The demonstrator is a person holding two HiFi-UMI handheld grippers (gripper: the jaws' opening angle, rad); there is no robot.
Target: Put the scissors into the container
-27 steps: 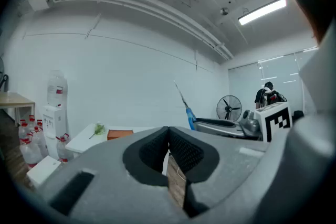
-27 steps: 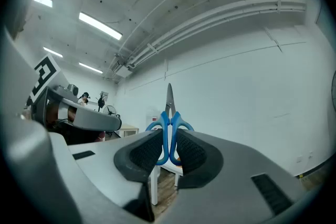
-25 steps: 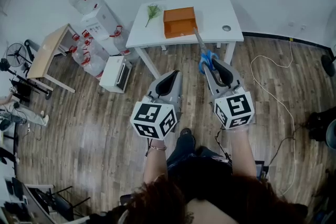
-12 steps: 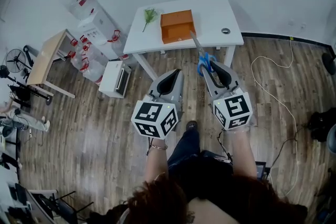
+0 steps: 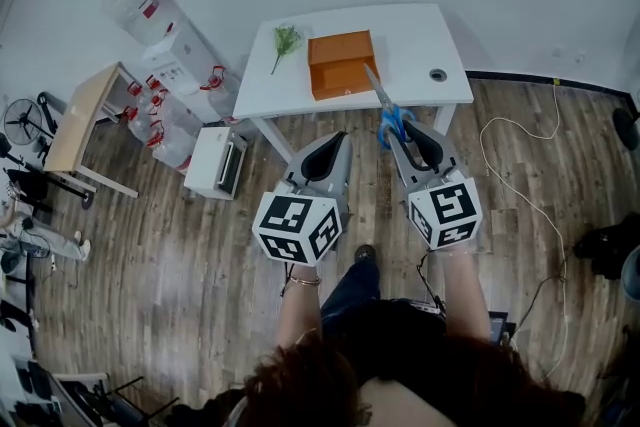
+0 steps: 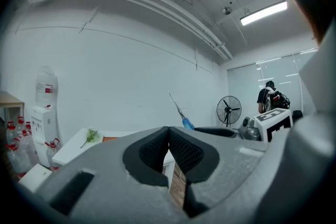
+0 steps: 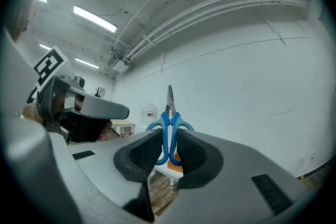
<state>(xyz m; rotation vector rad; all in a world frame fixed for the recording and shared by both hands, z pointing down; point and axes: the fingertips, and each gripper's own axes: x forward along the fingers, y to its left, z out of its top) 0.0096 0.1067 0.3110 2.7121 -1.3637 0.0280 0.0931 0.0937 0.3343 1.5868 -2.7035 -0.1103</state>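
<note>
The right tongs (image 5: 401, 129) pinch the blue scissors (image 5: 391, 116) by the handles, with the blades pointing toward the orange container (image 5: 341, 63) on the white table (image 5: 425, 33). The left tongs (image 5: 333, 139), farther from the container, are pressed together and hold nothing.

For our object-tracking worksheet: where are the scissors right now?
In the head view, the scissors are clamped by their blue handles in the right gripper, at center-right, blades pointing toward the orange container on the white table.
</note>
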